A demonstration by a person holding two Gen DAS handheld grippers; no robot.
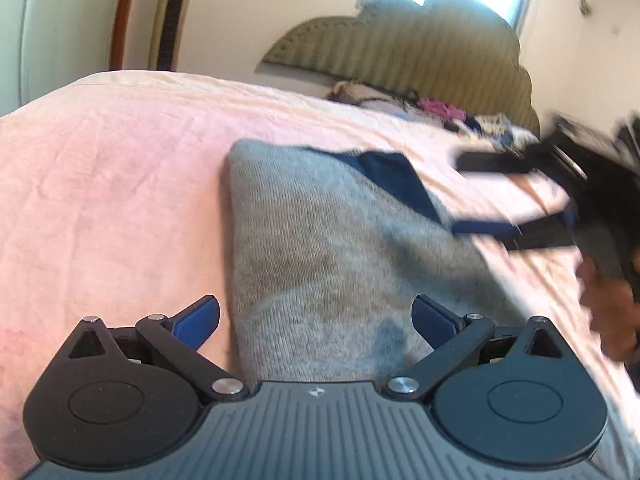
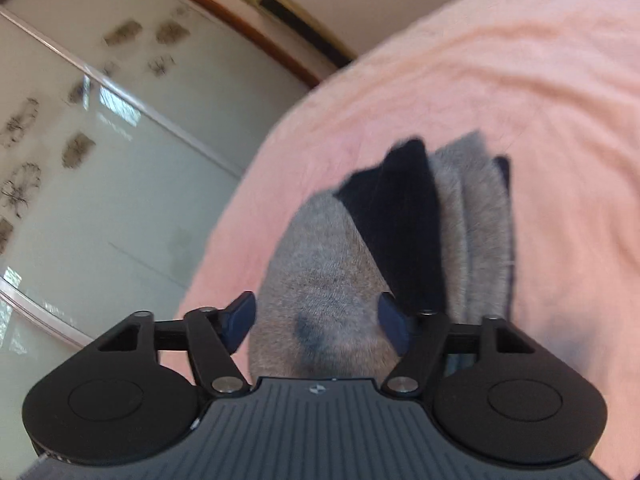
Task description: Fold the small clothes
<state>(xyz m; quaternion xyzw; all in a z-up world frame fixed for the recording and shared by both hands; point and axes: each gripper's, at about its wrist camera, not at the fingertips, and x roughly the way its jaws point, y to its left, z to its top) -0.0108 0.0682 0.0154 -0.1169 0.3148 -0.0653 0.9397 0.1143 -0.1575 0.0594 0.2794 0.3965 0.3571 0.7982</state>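
On the bed: grey knitted garment with navy-blue trim [image 1: 320, 240] lies on the pink bedsheet [image 1: 120, 180], partly folded, one side doubled over so navy layers show.
Progress: judged midway; a fold is in, the shape is still uneven, more folding and squaring remain.
Other clothes: a jumbled pile [image 1: 440, 108] waits by the olive padded headboard [image 1: 400, 44].
Left claw [image 1: 316, 318]: jaws spread wide above the near end of the garment, gripping nothing, angled downward.
Right claw [image 2: 316, 322]: jaws apart, no cloth pinched, tilted down over the grey fabric; blurred in the left view.
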